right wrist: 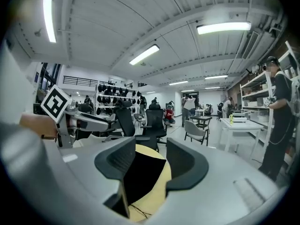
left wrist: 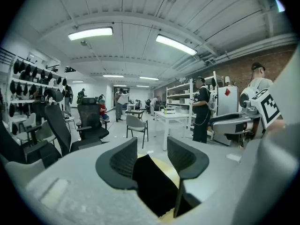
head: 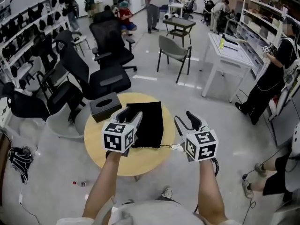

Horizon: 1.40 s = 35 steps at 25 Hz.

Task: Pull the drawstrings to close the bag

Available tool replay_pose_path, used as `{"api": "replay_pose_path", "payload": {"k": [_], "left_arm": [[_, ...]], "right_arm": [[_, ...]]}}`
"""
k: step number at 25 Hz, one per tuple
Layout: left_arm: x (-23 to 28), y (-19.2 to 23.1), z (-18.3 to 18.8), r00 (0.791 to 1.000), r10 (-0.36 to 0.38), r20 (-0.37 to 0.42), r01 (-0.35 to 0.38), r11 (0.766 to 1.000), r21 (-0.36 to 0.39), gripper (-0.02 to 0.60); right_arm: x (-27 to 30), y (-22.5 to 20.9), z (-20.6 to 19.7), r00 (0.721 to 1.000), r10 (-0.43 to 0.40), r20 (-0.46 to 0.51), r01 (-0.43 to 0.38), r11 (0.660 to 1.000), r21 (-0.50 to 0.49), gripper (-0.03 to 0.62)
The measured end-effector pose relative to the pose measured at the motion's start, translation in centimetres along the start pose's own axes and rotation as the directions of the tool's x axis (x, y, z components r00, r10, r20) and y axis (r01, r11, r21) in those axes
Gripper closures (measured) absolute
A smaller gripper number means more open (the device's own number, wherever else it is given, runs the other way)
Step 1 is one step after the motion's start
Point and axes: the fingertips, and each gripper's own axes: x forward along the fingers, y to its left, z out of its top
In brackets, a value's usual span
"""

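A black drawstring bag [head: 149, 123] lies flat on the round yellow table [head: 140, 158]. Its thin strings [head: 169, 147] trail off the near right corner to a small white end piece. My left gripper [head: 132, 116] hovers open over the bag's left edge and holds nothing. My right gripper [head: 188, 119] is open just right of the bag, above the string end. In the left gripper view the bag [left wrist: 154, 184] shows between the spread jaws of the left gripper [left wrist: 152, 159]. The right gripper view has the bag [right wrist: 140, 172] and strings [right wrist: 137, 214] below the open right gripper [right wrist: 151, 162].
A black tissue box [head: 105, 106] stands on the table's far left edge. Black office chairs [head: 101, 74] crowd the floor to the left and behind. A grey chair [head: 173, 50] and white desks [head: 227, 55] stand further back, and a person [head: 276, 74] stands at the right.
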Motion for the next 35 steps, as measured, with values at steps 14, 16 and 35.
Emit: {"api": "replay_pose_path", "payload": {"k": [14, 16, 35], "left_arm": [[-1.4, 3.4, 0.8, 0.974, 0.228, 0.008, -0.227, 0.973, -0.030, 0.377], [-1.5, 4.1, 0.6, 0.972, 0.234, 0.005, -0.234, 0.972, -0.026, 0.376], [0.4, 5.5, -2.7, 0.989, 0.136, -0.063, -0.134, 0.991, 0.027, 0.376]], "right_arm": [[4.7, -2.6, 1.1, 0.975, 0.222, -0.029, -0.224, 0.972, -0.076, 0.385], [5.3, -2.6, 1.0, 0.974, 0.224, -0.031, -0.226, 0.971, -0.077, 0.385], [7.3, -1.3, -2.4, 0.963, 0.238, -0.128, -0.250, 0.964, -0.090, 0.385]]}}
